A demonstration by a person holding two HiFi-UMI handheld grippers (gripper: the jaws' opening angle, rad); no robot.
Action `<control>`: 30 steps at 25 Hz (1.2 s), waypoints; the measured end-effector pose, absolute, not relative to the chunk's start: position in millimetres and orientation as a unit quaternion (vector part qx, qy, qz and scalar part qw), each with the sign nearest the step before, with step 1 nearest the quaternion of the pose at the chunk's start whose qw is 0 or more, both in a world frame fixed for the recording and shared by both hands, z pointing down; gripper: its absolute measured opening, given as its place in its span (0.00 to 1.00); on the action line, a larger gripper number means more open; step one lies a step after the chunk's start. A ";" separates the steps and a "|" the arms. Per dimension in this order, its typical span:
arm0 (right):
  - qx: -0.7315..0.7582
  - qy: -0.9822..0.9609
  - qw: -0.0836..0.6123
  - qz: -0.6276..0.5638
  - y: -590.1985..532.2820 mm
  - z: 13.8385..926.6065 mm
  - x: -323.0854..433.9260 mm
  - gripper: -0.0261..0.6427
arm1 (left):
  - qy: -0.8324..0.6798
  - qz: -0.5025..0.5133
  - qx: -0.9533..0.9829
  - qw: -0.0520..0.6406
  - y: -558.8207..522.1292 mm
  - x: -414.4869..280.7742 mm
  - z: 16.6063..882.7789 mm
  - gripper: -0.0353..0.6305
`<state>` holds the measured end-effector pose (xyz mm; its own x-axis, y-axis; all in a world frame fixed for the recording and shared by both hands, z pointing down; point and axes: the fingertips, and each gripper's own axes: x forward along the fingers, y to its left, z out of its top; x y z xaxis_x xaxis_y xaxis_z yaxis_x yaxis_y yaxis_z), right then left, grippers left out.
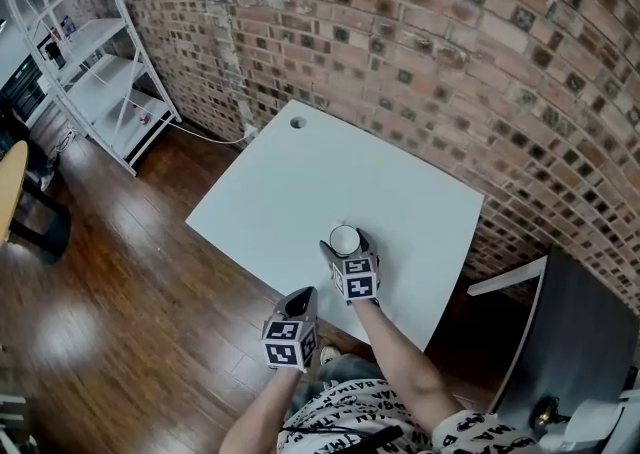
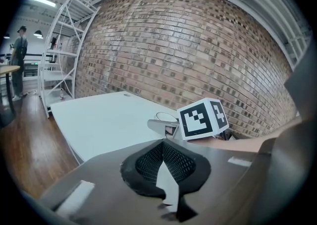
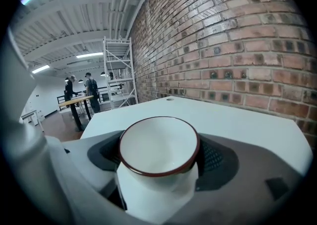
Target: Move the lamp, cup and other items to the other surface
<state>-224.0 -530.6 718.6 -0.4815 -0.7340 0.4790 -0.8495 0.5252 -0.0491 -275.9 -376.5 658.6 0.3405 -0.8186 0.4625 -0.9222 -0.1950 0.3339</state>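
Note:
A white cup (image 1: 343, 239) with a dark red rim is near the front edge of the white table (image 1: 290, 177). My right gripper (image 1: 346, 243) is shut on it, one jaw on each side. In the right gripper view the cup (image 3: 158, 144) fills the space between the pads, with its rim against both, and its base is hidden. My left gripper (image 1: 305, 294) hangs just off the table's front edge, shut and holding nothing. The left gripper view shows its pads (image 2: 148, 162) meeting at the tip, and beyond them the cup's rim (image 2: 166, 116) beside the right gripper's marker cube (image 2: 203, 117).
A dark grey surface (image 1: 580, 342) stands at the right, with small items at its near corner. A brick wall (image 1: 450, 52) runs behind the table. A white shelf rack (image 1: 95, 67) stands at the far left on the wood floor. The table has a cable hole (image 1: 298, 123).

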 end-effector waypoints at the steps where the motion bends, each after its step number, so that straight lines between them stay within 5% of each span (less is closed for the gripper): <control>1: 0.464 -0.850 0.202 0.147 -529.5 717.3 -223.4 0.74 | -0.566 0.091 0.769 0.284 -376.0 -275.7 657.5 0.05; 4: 0.463 -0.853 0.186 0.156 -521.8 703.2 -214.4 0.79 | -0.565 0.090 0.770 0.282 -372.9 -275.2 651.9 0.05; 30: 0.543 -0.801 0.108 0.230 -262.5 589.0 -73.1 0.79 | -0.457 0.054 0.853 0.245 -234.3 -201.5 566.1 0.05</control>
<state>-73.1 -262.5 589.0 -0.3880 -0.8192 0.4223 -0.9184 0.3050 -0.2522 -201.5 -234.3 566.1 0.5761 -0.7535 0.3168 -0.8067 -0.4617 0.3689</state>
